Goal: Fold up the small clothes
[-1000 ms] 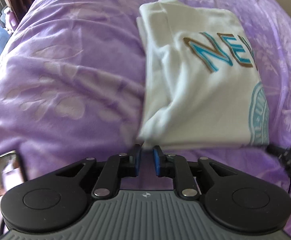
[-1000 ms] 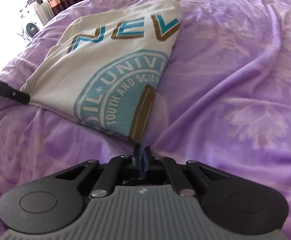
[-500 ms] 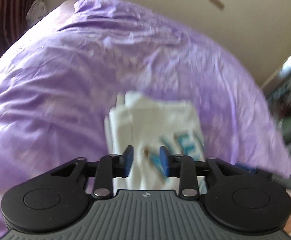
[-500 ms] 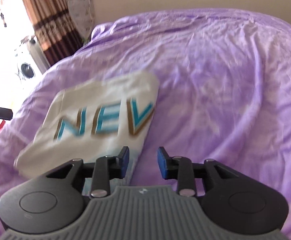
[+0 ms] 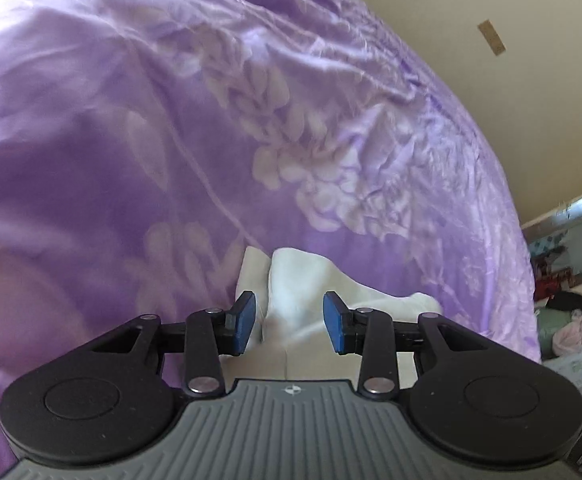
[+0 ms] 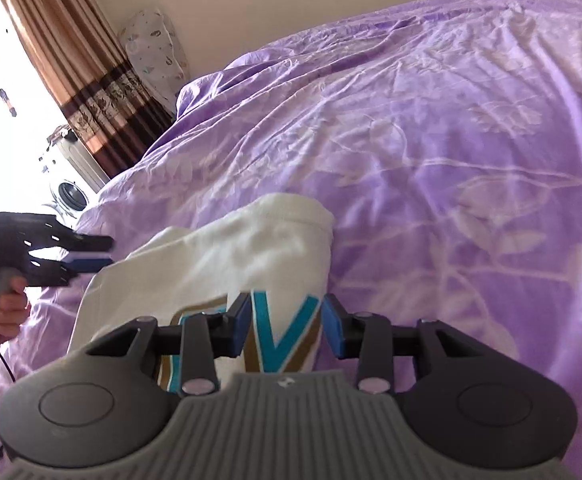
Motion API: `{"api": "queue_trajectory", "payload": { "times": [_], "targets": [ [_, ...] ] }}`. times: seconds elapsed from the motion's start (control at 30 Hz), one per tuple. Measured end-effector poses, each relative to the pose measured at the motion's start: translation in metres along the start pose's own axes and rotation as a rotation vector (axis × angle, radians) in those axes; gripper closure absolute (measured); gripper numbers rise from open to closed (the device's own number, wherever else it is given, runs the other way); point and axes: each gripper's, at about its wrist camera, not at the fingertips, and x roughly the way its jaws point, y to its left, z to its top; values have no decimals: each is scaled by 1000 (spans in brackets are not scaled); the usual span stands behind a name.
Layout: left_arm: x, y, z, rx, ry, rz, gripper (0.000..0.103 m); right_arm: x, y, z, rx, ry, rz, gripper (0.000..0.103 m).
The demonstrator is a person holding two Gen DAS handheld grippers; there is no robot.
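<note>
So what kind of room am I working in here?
Most likely a bedroom in a home: a purple floral bedspread fills the view, with a pillow against the wall, brown curtains at a bright window, and the folded white T-shirt lying on the bed.

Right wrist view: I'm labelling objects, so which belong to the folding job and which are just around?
Job: folded white T-shirt, left gripper, right gripper, purple bedspread as work surface.

Around: curtain, washing machine, patterned pillow.

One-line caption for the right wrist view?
Right gripper open above folded white T-shirt on purple bedspread; left gripper alongside.
</note>
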Motion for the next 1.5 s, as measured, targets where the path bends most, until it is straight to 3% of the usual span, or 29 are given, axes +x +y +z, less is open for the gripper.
{"api": "queue_trajectory", "payload": {
  "times": [0.13,0.2,0.23,0.3,0.43,0.5,0.6,0.7,0.83,0.97,1.03,1.1,1.13,1.17,1.37,1.5],
  "targets": [
    [20,1,5,21,26,-12,63,22,-4,7,5,-4,-13,68],
    [23,-4,3,72,17,-6,75,27,-6,8,11,-5,-8,68],
    [21,-9,1,111,-5,13,87,29,-7,7,10,-7,-9,68],
    [9,-25,-7,235,-66,35,95,31,-7,5,-2,-7,-18,68],
    [-11,-58,-28,536,-150,167,97,27,-11,5,-5,-31,-26,68],
    [-1,-61,-31,582,-130,240,97,29,-11,4,-8,-26,-23,68],
    [25,-53,-30,576,-84,309,97,37,-9,0,-21,-3,-34,68],
    [36,-43,-29,537,-72,329,94,40,-14,-3,-9,5,-32,68],
    [16,-44,-27,502,-95,358,76,33,-16,-3,-3,7,-42,67],
    [-18,-49,-30,456,-119,396,73,19,-11,-3,-7,-2,-62,65],
    [-35,-50,-32,436,-113,375,70,9,-9,-2,6,-4,-60,59],
    [-47,-49,-33,387,-80,321,50,-1,-7,-3,18,-14,-49,55],
    [-55,-47,-36,360,-70,280,30,-6,-5,-3,24,-17,-41,54],
    [-61,-44,-40,339,-66,239,24,-10,-3,-4,31,-20,-32,51],
    [-66,-13,-61,132,1,160,17,-28,-1,-9,87,-9,41,35],
    [-52,12,-64,24,26,103,16,-19,-6,-14,131,41,90,36]
  ]
}}
